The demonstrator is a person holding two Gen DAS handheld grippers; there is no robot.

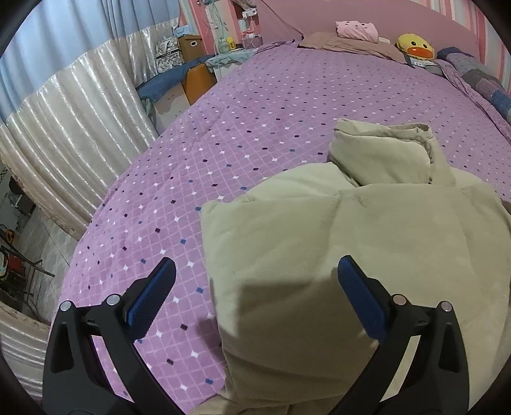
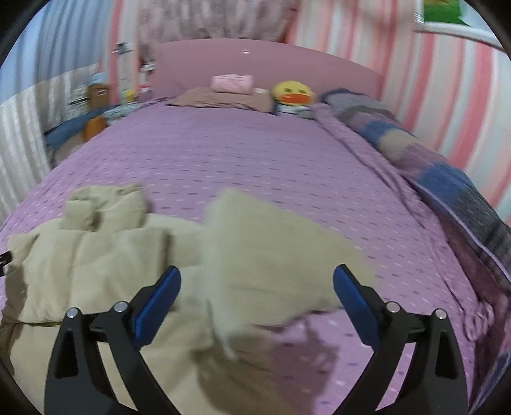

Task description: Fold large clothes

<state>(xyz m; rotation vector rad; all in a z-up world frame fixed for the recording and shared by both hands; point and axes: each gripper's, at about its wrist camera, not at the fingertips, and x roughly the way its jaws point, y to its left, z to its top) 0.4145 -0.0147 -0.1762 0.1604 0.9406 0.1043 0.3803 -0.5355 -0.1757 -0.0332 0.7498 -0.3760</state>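
A large beige garment (image 1: 367,236) lies partly folded on the purple patterned bed cover (image 1: 242,121), with its hood bunched at the far end. My left gripper (image 1: 255,287) hangs above the garment's left edge, jaws wide apart, nothing between the blue pads (image 1: 150,300). In the right wrist view the same beige garment (image 2: 105,255) spreads at the lower left, and a loose beige flap (image 2: 271,261), blurred, lies between and beyond my right gripper's fingers. The right gripper (image 2: 257,293) is open and its pads (image 2: 354,303) touch no cloth.
At the head of the bed lie a brown pillow (image 1: 348,44), a pink cushion (image 1: 356,30) and a yellow duck plush (image 1: 415,46). A patchwork blanket (image 2: 424,166) runs along the bed's right side. Silver curtain (image 1: 73,127) and boxes (image 1: 190,48) stand left of the bed.
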